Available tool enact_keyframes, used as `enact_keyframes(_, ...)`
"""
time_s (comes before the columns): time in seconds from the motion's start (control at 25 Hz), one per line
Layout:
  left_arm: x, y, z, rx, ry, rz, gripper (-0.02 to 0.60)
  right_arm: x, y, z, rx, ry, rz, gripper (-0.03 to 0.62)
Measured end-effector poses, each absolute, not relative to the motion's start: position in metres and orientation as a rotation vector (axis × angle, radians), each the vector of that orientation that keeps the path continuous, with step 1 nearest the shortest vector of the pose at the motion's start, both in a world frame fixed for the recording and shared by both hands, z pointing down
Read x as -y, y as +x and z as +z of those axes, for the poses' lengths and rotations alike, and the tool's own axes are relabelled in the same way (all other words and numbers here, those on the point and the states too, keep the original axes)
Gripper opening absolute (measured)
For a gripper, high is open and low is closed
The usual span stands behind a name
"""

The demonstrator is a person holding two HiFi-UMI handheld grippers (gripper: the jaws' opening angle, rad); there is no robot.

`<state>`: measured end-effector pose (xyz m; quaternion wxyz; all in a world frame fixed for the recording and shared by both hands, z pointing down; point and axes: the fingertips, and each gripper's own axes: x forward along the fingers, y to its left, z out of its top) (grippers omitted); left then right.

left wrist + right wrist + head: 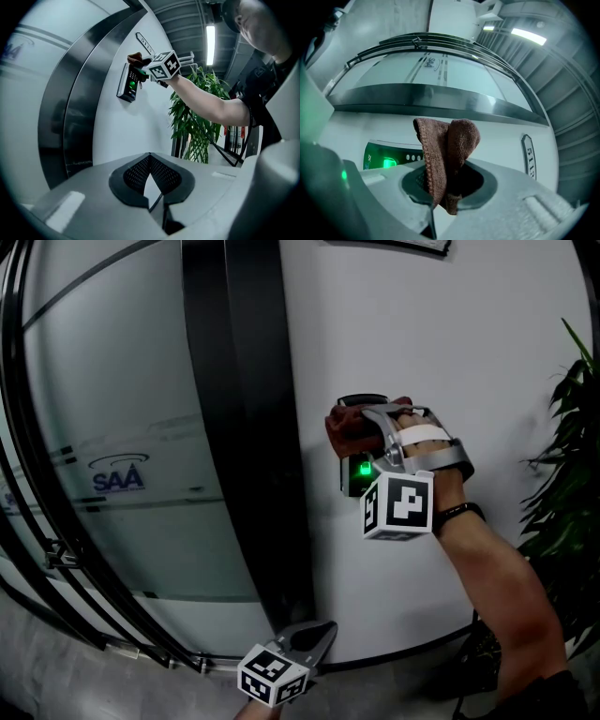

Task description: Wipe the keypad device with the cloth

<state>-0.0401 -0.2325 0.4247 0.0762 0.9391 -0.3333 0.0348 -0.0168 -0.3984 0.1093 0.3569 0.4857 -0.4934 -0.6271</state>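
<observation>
On the white wall (441, 343), just beside the dark door post (244, 427), the keypad device (351, 480) stands long axis up and down, lit face pointing outward. My right claw (443, 187) is clenched on the brown cloth (446, 150), its fold poking past the tips at the device's top, while my left claw (150, 161) hangs low, closed on nothing. I judge the cloth soft and limp, best pinched near the fold; the fixed, rigid device wants light pressure.
</observation>
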Motion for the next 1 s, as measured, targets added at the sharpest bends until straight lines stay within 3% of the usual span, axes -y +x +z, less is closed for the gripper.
enact_keyframes(1.0,0.229,-0.026,0.433,0.948,2.816,0.129,0.017,0.4,-0.008,0.214,1.335,1.184,-1.513,0.054)
